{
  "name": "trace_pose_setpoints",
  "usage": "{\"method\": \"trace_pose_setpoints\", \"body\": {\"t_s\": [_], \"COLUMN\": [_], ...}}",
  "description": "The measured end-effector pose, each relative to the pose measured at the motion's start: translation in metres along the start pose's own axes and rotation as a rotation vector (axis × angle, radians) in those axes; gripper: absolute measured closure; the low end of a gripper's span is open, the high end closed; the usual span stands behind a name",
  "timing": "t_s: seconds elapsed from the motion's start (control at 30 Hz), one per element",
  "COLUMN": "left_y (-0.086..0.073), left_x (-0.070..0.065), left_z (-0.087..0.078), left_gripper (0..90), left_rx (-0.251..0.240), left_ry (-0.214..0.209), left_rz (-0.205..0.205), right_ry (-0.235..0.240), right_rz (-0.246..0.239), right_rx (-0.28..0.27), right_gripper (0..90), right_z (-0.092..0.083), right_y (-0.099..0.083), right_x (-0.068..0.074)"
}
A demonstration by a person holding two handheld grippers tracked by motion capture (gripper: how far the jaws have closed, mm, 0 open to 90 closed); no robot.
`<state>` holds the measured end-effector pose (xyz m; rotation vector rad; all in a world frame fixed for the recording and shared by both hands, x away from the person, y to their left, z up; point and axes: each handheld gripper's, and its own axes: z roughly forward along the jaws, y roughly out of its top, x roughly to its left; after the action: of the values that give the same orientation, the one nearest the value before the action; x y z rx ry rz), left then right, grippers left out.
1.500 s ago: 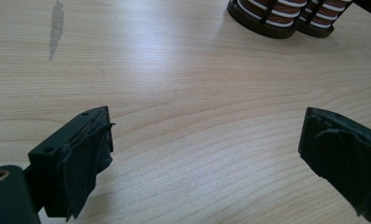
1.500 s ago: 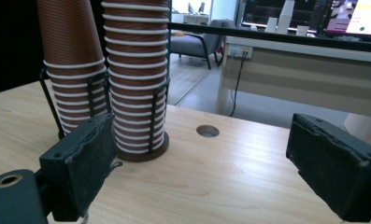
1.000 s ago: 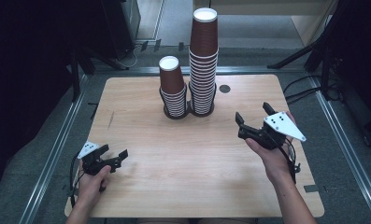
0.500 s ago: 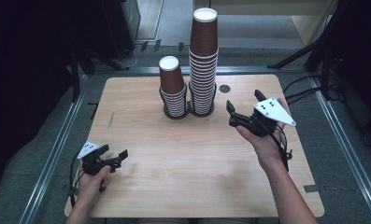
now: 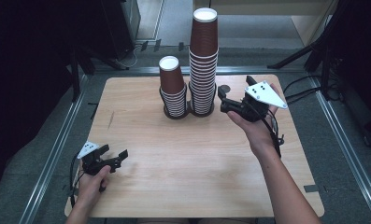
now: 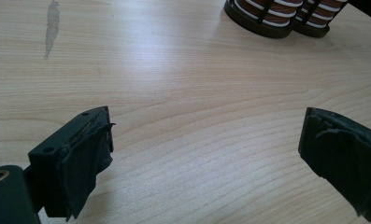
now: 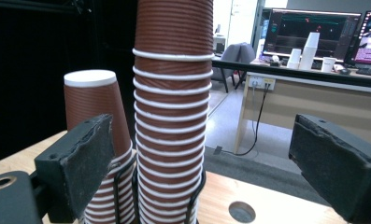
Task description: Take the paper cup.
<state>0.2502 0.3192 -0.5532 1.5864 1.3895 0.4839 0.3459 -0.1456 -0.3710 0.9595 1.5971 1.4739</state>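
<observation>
The right gripper (image 5: 225,99) is sitting closer to the tall cup stack (image 5: 204,65) than a second ago, its jaws having just been widening, nothing between them; the stack is standing just ahead of it, beside the short cup stack (image 5: 173,88); the left gripper (image 5: 115,158) is resting released on the wooden table (image 5: 183,163); monitors (image 7: 309,35) are glowing behind.

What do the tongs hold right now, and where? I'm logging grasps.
Nothing: right tongs, jaws just opening, face the tall stack of brown ribbed paper cups; left tongs open.
</observation>
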Motion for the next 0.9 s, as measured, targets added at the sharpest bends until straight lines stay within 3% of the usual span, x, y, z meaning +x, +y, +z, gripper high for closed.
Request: {"method": "trace_pose_setpoints", "body": {"t_s": [0.9], "left_y": [0.0], "left_x": [0.001], "left_z": [-0.001], "left_gripper": [3.1], "left_rx": [-0.002], "left_ry": [0.0], "left_rz": [0.002], "right_ry": [0.018], "right_rz": [0.007], "right_rx": [0.0], "right_gripper": [4.8], "right_z": [0.062], "right_y": [0.045], "right_x": [0.026]}}
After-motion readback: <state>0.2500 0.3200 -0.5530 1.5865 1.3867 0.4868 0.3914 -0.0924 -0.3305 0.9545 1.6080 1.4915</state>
